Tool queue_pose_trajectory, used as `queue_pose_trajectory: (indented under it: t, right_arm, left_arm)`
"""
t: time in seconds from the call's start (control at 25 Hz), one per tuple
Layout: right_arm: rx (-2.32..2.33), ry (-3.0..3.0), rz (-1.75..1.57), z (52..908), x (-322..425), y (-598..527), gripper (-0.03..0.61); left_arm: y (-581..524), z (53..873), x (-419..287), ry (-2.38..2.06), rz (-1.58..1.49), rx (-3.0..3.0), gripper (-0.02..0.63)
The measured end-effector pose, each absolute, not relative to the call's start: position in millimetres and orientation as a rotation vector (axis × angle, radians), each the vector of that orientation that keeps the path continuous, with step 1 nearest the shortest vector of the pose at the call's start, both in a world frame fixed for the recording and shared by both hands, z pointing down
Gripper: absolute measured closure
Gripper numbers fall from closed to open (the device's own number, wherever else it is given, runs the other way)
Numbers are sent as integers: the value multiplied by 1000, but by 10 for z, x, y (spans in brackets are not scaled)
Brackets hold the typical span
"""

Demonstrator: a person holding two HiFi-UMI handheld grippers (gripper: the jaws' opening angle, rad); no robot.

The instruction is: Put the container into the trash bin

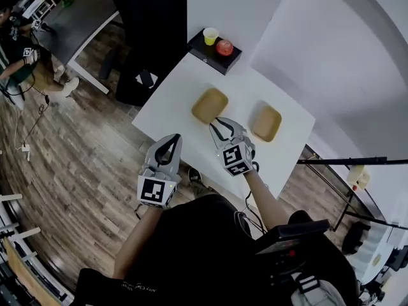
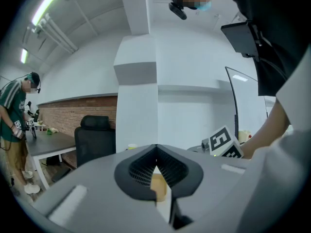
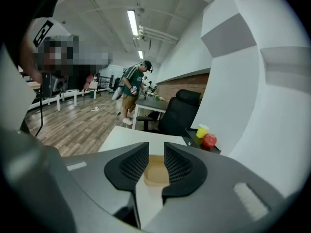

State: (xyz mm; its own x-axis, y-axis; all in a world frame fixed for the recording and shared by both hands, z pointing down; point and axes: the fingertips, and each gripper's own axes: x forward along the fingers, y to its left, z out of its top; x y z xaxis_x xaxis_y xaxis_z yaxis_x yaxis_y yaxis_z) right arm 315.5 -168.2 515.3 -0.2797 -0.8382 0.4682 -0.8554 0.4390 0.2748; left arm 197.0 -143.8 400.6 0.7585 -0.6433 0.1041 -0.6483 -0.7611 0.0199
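Observation:
Two tan, shallow containers lie on the white table (image 1: 178, 85): one at the middle (image 1: 210, 105), the other to its right (image 1: 266, 123). My right gripper (image 1: 220, 126) hovers just short of the middle container's near edge and is open. In the right gripper view that container (image 3: 156, 174) shows through the gap of the right gripper (image 3: 156, 148), untouched. My left gripper (image 1: 171, 143) hangs off the table's near-left edge, shut and empty. In the left gripper view the left gripper (image 2: 155, 152) has its tips together, with a sliver of container (image 2: 159, 186) behind. No trash bin is in view.
A black tray (image 1: 205, 51) at the table's far end carries a yellow cup (image 1: 210, 36) and a red apple (image 1: 224, 47). A black office chair (image 1: 150, 43) stands by the far left side. A person (image 1: 19, 50) stands at a dark desk (image 1: 80, 14). A black stand (image 1: 344, 162) is at right.

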Motion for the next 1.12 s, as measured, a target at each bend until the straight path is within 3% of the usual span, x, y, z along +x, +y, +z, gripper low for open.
queue_pose_trajectory:
  t: [0.6, 1.12]
  right_arm:
    - [979, -2072, 121, 6291, 2998, -1959, 411]
    - [778, -1933, 143, 6961, 2917, -1879, 408]
  left_arm:
    - [-1585, 4188, 1673, -1213, 151, 2802, 615]
    - [-1600, 4320, 1436, -1314, 171, 2720, 615]
